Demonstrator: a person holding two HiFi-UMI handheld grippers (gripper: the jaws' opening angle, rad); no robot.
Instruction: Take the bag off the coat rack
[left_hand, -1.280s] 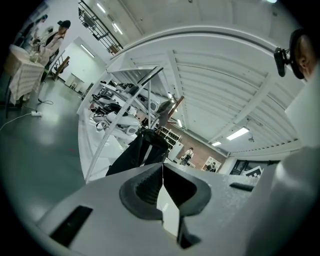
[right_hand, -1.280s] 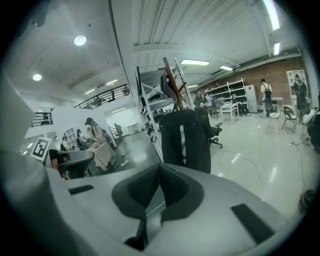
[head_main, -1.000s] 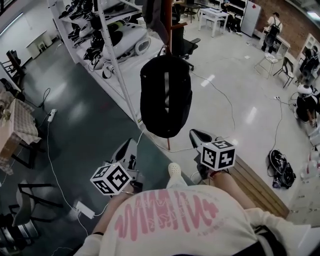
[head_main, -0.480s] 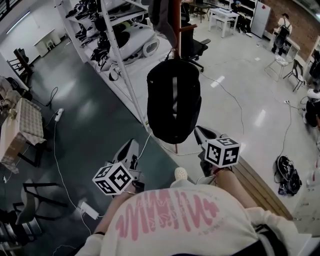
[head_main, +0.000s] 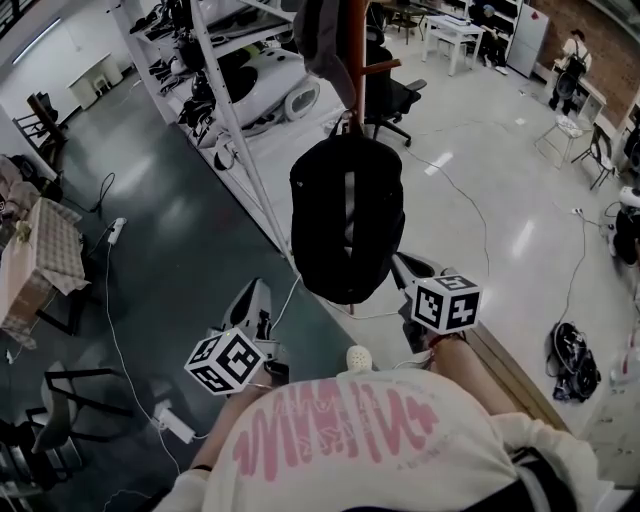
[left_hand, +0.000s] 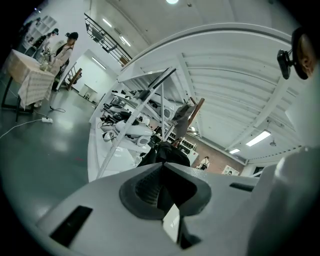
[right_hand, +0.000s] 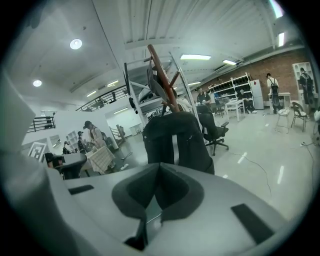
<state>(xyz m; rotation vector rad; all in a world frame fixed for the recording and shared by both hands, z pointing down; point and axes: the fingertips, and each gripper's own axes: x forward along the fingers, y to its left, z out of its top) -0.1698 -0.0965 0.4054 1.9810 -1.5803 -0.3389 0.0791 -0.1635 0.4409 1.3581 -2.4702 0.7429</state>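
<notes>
In the head view, the black backpack (head_main: 347, 215) hangs by its top loop from a peg of the reddish wooden coat rack (head_main: 355, 45), its body dangling in front of the pole. A grey garment (head_main: 320, 40) is draped on the rack at 11 o'clock from the backpack. The left hand-held gripper (head_main: 258, 292) sits at 7 o'clock from the backpack and the right hand-held gripper (head_main: 398, 266) at 5 o'clock, just beside the bag's lower edge; neither clearly touches it. A white metal shelving unit (head_main: 225, 85) loaded with white equipment stands at 10 o'clock from the backpack. In the left gripper view, the left hand-held gripper (left_hand: 161, 168) has its jaws pressed together with nothing between them; the backpack (left_hand: 167, 154) shows just beyond their tips, with the coat rack (left_hand: 196, 111) rising at 1 o'clock. In the right gripper view, the right hand-held gripper (right_hand: 158, 168) likewise has its jaws pressed together and empty. The backpack (right_hand: 175, 137) hangs straight ahead at 12 o'clock under the coat rack (right_hand: 161, 72), and an office chair (right_hand: 214, 129) stands at 3 o'clock from the bag.
</notes>
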